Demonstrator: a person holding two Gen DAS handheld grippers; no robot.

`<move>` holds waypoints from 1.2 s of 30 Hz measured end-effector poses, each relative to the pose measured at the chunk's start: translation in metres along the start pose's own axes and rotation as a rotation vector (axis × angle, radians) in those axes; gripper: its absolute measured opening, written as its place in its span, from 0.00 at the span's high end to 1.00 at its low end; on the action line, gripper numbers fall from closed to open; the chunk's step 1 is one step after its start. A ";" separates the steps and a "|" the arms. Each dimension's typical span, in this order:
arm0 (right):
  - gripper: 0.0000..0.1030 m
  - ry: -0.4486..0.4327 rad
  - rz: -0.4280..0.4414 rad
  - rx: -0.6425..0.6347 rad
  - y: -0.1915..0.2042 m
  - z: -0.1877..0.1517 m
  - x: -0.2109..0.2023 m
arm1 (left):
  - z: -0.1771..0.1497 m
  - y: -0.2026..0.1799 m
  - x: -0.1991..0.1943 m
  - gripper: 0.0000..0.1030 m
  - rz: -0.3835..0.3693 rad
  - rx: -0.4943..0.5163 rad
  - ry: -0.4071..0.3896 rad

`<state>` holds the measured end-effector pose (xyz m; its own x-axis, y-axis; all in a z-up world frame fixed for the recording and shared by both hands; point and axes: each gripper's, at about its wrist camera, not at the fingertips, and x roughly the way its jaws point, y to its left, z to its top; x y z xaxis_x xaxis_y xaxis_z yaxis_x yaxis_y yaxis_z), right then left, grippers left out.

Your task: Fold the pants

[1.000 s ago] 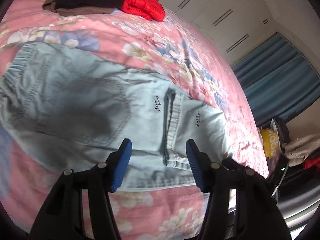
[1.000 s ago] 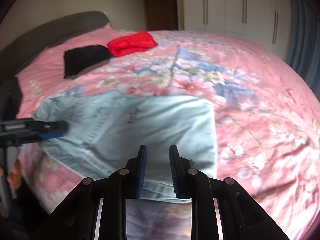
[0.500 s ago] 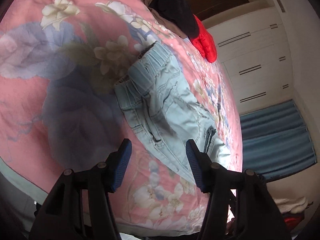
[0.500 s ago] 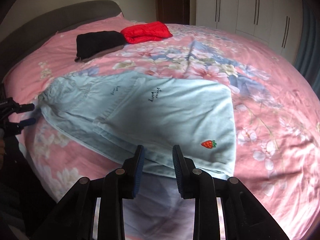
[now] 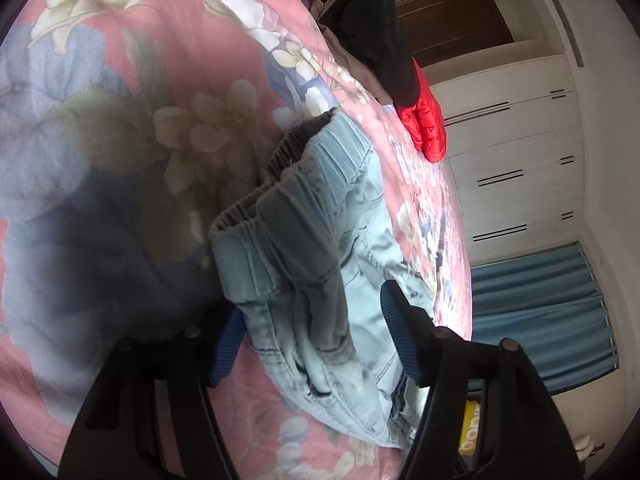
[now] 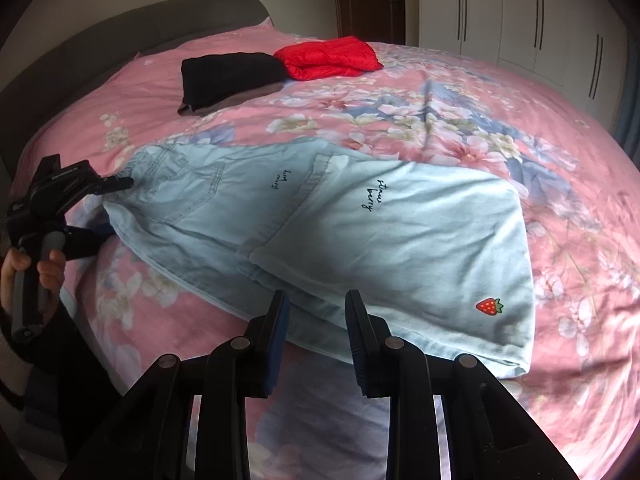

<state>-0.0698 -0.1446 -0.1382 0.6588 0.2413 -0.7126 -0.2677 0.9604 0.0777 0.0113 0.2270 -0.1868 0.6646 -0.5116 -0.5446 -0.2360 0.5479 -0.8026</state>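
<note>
Light blue denim pants lie folded on the pink floral bed cover, with a strawberry patch at the near right corner. The elastic waistband end points left. My left gripper sits at that end, its jaws opening. The waist cloth lies between the blue pads, and neither pad visibly presses on it. In the right wrist view a hand holds this left gripper at the pants' left end. My right gripper is open at the pants' near edge, gripping nothing.
A folded black garment and a red puffy one lie at the far side of the bed. A grey headboard stands at the left, white wardrobes behind. Blue curtains hang past the bed's edge.
The left gripper swung from over the pants to their waistband end, rolled, came close, and its jaws widened around the waist. The right gripper drew back slightly and its jaws opened a little.
</note>
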 end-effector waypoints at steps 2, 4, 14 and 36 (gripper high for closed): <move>0.73 0.006 0.010 0.013 -0.001 0.004 0.004 | 0.004 -0.003 0.002 0.37 0.000 -0.005 -0.007; 0.73 0.010 0.027 0.032 -0.002 0.009 0.010 | 0.006 -0.009 0.006 0.39 0.010 0.016 -0.006; 0.73 0.026 0.078 -0.018 0.023 0.064 0.062 | 0.000 -0.045 -0.013 0.77 0.076 0.266 -0.048; 0.89 0.226 0.093 -0.175 0.097 0.017 0.072 | -0.013 -0.084 -0.012 0.77 0.086 0.451 -0.042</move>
<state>-0.0366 -0.0321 -0.1704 0.4580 0.2712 -0.8465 -0.4494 0.8923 0.0427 0.0138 0.1780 -0.1158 0.6865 -0.4295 -0.5868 0.0346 0.8254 -0.5635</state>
